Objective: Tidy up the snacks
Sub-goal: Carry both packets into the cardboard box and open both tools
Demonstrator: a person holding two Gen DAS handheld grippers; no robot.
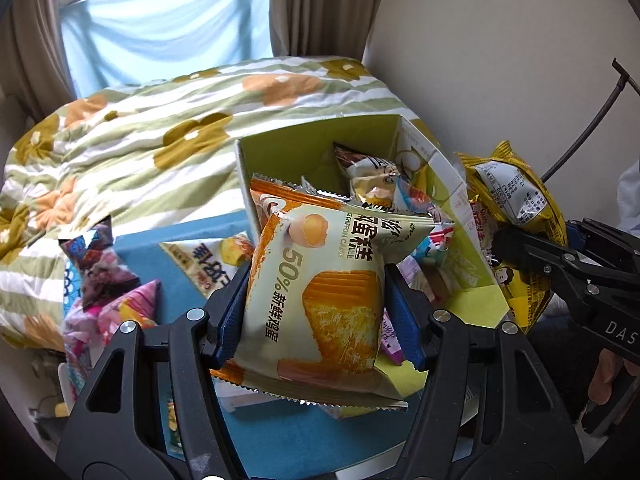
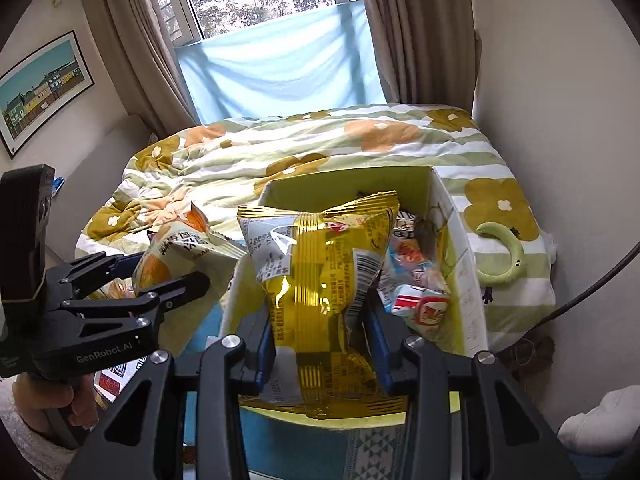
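While the left gripper (image 1: 316,308) clamps a pale-green chiffon cake packet (image 1: 320,292) between its blue pads, the right gripper (image 2: 324,344) pinches a shiny yellow snack bag (image 2: 324,276) — both packs are held up in the air over the near edge of the open cardboard box (image 1: 288,148). That box, yellow-green inside, sits on a blue surface against the flowered quilt (image 1: 140,120) and holds several other wrapped snacks. More packets lie loose on the blue surface left of the box — among them a pink packet (image 1: 132,304). A green ring (image 2: 502,254) rests on the quilt beside the box
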